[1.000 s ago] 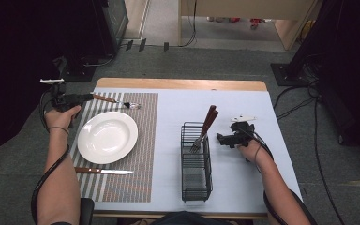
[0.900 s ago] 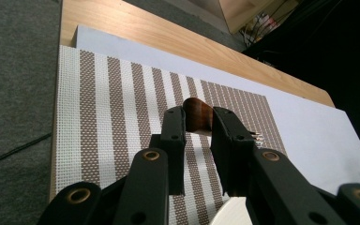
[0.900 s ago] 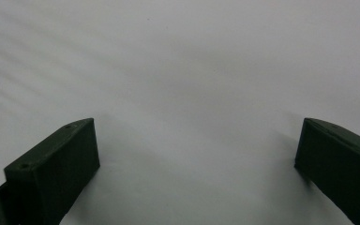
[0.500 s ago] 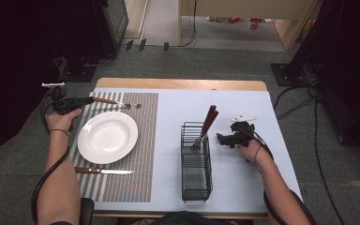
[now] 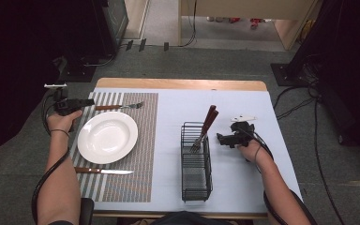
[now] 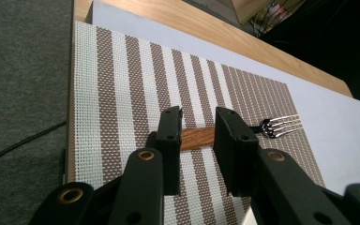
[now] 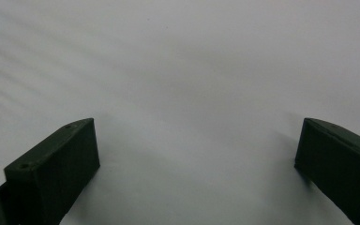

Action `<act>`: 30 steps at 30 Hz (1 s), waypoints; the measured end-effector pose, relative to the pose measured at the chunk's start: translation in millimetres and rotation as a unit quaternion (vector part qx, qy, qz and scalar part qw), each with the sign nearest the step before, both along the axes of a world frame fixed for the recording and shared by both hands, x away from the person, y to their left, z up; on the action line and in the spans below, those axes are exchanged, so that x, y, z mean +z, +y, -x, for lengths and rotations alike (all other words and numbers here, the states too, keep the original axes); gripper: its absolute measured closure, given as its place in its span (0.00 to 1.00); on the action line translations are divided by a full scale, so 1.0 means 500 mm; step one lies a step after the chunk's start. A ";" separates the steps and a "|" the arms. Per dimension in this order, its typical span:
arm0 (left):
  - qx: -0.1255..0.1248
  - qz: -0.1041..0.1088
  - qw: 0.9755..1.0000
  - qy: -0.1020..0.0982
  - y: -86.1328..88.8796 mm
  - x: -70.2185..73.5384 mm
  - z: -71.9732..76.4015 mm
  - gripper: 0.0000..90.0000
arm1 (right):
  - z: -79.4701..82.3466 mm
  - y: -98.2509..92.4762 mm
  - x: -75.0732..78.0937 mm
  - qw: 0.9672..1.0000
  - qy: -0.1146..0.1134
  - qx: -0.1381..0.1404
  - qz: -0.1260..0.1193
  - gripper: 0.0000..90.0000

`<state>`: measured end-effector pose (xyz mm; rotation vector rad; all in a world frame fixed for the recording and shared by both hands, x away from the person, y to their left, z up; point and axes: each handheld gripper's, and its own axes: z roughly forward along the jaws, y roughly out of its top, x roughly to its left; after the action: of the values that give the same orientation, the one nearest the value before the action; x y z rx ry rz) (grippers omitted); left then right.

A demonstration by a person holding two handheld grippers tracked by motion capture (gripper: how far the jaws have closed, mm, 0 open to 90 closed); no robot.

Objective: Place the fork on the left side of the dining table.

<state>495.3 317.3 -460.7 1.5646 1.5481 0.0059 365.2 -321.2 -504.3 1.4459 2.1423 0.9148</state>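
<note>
A wooden-handled fork [image 5: 119,106] lies on the striped placemat [image 5: 143,180] beyond the white plate [image 5: 107,137]. My left gripper [image 5: 86,102] sits at the fork's handle end. In the left gripper view its jaws [image 6: 199,115] stand a little apart and the fork [image 6: 281,126] runs crosswise behind them, unpressed. My right gripper [image 5: 220,139] rests on the white table right of the wire basket [image 5: 183,161], jaws wide open [image 7: 197,126] with nothing between them.
Wooden-handled cutlery [image 5: 207,123] stands in the basket's far end. A wooden-handled knife [image 5: 103,171] lies on the mat in front of the plate. Bare wood edges the table's far side [image 5: 183,84].
The fork's handle end has come down, so the fork now lies level on the mat. The left gripper has shifted only slightly. The right hand has not moved.
</note>
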 end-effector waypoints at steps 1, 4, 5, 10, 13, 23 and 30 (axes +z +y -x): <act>-0.001 -0.004 1.000 0.000 -0.002 0.001 0.000 0.79 | 0.000 0.000 0.000 1.000 0.000 0.000 0.000 0.00; -0.005 -0.013 1.000 -0.008 -0.010 0.008 0.002 0.75 | 0.000 0.000 0.000 1.000 0.000 0.000 0.000 0.00; -0.006 -0.015 1.000 -0.011 -0.015 0.012 0.003 0.74 | 0.000 0.000 0.000 1.000 0.000 0.000 0.000 0.00; -0.011 -0.034 0.999 -0.025 -0.034 0.028 0.006 0.61 | 0.000 0.000 0.000 1.000 0.000 0.000 0.000 0.00; -0.010 -0.037 0.999 -0.031 -0.042 0.037 0.008 0.54 | 0.000 0.000 0.000 1.000 0.000 0.000 0.000 0.00; 0.009 -0.037 0.999 -0.037 -0.078 0.057 0.006 0.39 | 0.000 0.000 0.000 1.000 0.000 0.000 0.000 0.00; 0.001 -0.060 0.997 -0.040 -0.111 0.069 0.012 0.36 | 0.000 0.000 0.000 1.000 0.000 0.000 0.000 0.00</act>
<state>489.3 261.9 -426.2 1.6360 1.5102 0.1651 365.4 -321.4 -504.3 1.4453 2.1425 0.9155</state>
